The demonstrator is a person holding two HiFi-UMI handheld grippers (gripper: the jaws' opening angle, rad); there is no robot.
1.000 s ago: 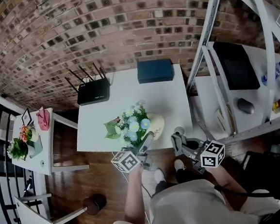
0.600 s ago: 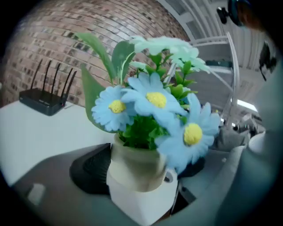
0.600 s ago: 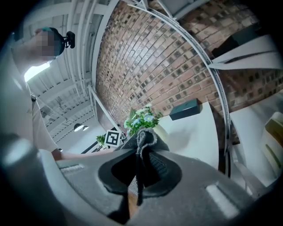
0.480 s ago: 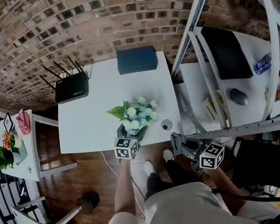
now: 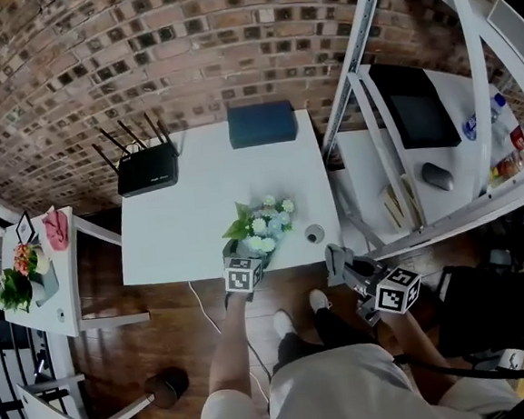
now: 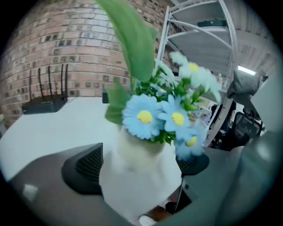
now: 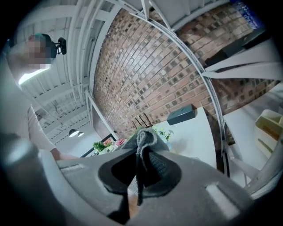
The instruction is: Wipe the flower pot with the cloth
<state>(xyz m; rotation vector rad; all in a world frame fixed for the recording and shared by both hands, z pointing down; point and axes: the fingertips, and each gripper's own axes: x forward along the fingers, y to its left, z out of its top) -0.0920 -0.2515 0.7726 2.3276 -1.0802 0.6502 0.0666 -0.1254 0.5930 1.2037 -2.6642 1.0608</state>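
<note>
A white flower pot [image 6: 141, 176] with blue and white artificial flowers [image 5: 265, 220] stands upright at the front edge of the white table [image 5: 178, 234]. My left gripper [image 5: 239, 254] reaches around it from the front. Its jaws are opening, and the pot sits between the two dark pads [image 6: 84, 167], which look just off its sides. My right gripper [image 5: 340, 260] hovers off the table's front right corner, apart from the pot. It is shut on a folded grey cloth [image 7: 144, 142] that sticks up out of its jaws.
On the table are a black router [image 5: 148, 173] at the back left, a dark box [image 5: 262, 124] at the back, and a small round thing [image 5: 314, 234] right of the pot. A white metal rack [image 5: 402, 146] stands to the right and a small side table [image 5: 69, 294] to the left.
The left gripper brought the pot down from a tilted hold to stand upright at the table's front edge, and its jaws have spread. The right gripper shifted slightly, still holding the cloth.
</note>
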